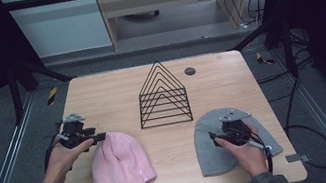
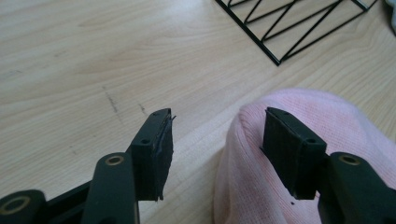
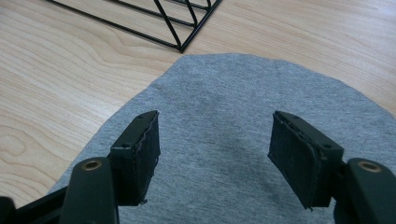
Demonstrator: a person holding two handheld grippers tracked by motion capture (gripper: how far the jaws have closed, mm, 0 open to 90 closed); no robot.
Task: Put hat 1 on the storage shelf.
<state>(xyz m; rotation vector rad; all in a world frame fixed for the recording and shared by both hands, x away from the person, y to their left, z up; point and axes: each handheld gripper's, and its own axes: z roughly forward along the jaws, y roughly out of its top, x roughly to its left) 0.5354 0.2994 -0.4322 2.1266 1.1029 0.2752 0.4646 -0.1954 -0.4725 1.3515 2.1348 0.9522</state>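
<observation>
Jaws of the left gripper (image 2: pixel 215 154) are standing partly open, straddling the crown edge of 1 pink knitted beanie (image 2: pixel 327 121), not pinching it. Right gripper (image 3: pixel 212 158) jaws are gaping wider over 1 flat grey jersey beanie (image 3: pixel 224 102). 1 black wire triangular rack (image 1: pixel 163 95) is sitting between the 2 beanies, farther back on the wooden table (image 1: pixel 100 90).

A light wooden table with rounded corners (image 1: pixel 100 90) carries 3 things. A black wire rack of nested triangular frames (image 1: pixel 162 95) stands upright near the middle, towards the far edge. A pink knitted beanie (image 1: pixel 119 165) lies flat at the near left, a grey jersey beanie (image 1: pixel 213 141) flat at the near right, the 2 well apart. A small dark round disc (image 1: pixel 190 71) sits in the tabletop just right of the rack's peak.
</observation>
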